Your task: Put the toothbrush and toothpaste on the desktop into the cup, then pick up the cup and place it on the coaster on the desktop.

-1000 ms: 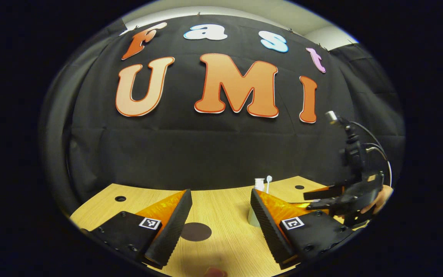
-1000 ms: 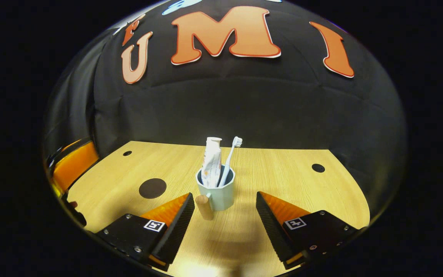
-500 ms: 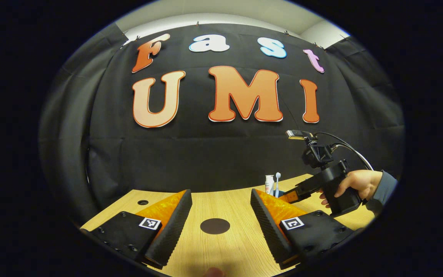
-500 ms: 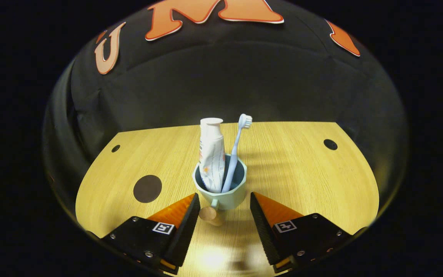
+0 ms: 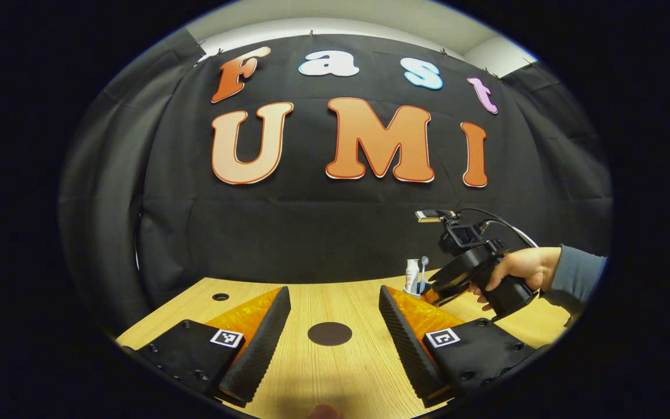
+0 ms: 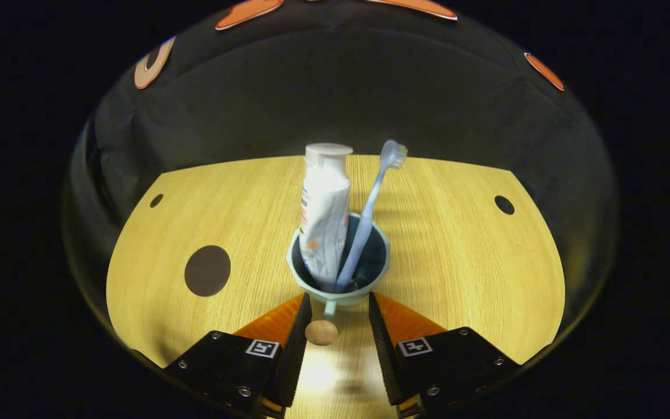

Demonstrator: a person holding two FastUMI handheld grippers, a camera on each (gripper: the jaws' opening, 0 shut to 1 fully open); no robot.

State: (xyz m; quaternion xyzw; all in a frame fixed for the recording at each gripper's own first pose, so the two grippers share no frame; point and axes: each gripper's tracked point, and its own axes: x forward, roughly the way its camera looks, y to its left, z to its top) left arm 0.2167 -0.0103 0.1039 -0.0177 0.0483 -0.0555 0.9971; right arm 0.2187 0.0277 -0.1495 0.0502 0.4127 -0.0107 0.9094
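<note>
A pale teal cup (image 6: 338,273) stands upright on the wooden table (image 6: 457,262), with a white toothpaste tube (image 6: 323,209) and a light blue toothbrush (image 6: 370,209) standing in it. Its handle, tipped with a wooden knob (image 6: 321,333), points toward me between the fingers of my right gripper (image 6: 338,297). That gripper is open, with a gap left on the knob's right side. The dark round coaster (image 6: 207,270) lies to the cup's left. In the left gripper view my left gripper (image 5: 333,289) hovers open over the coaster (image 5: 330,334). Farther right, a hand (image 5: 521,269) holds the right gripper (image 5: 463,273) at the cup (image 5: 413,289).
Small round holes (image 6: 504,204) sit near the table's back corners. The black cloth wall rises close behind the table's far edge. Bare wood lies between the cup and the coaster.
My right gripper has moved forward and down to the cup and narrowed its jaws around the handle. The left gripper has shifted slightly, so the coaster sits centred between its fingers.
</note>
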